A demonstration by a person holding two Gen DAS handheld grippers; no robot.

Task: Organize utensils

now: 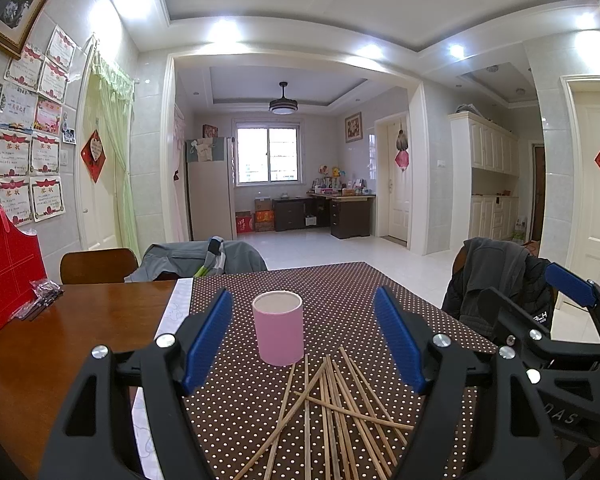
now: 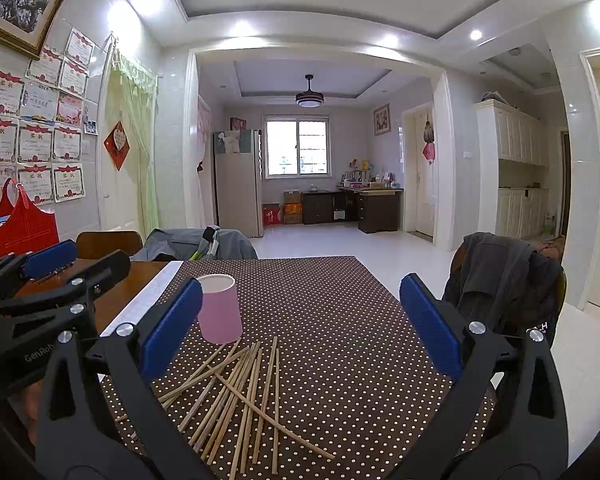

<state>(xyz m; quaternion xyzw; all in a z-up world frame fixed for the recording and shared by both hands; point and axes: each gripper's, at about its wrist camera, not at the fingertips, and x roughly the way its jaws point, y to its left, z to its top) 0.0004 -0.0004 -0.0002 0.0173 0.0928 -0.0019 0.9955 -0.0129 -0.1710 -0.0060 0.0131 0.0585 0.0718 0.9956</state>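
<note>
Many chopsticks (image 1: 332, 412) lie crossed on the table (image 1: 80, 340) before a pink cup (image 1: 278, 328); left gripper (image 1: 304, 340) and right gripper (image 2: 300, 328) both gape, holding nothing.

Right gripper (image 2: 300, 328): jaws wide apart, holding nothing, above the dotted tablecloth (image 2: 360, 320). Bamboo chopsticks (image 2: 244, 392): loose crossed heap near the cloth's near edge. Pink cup (image 2: 219, 308): upright, just beyond heap. Left gripper (image 2: 40, 276): at left
</note>
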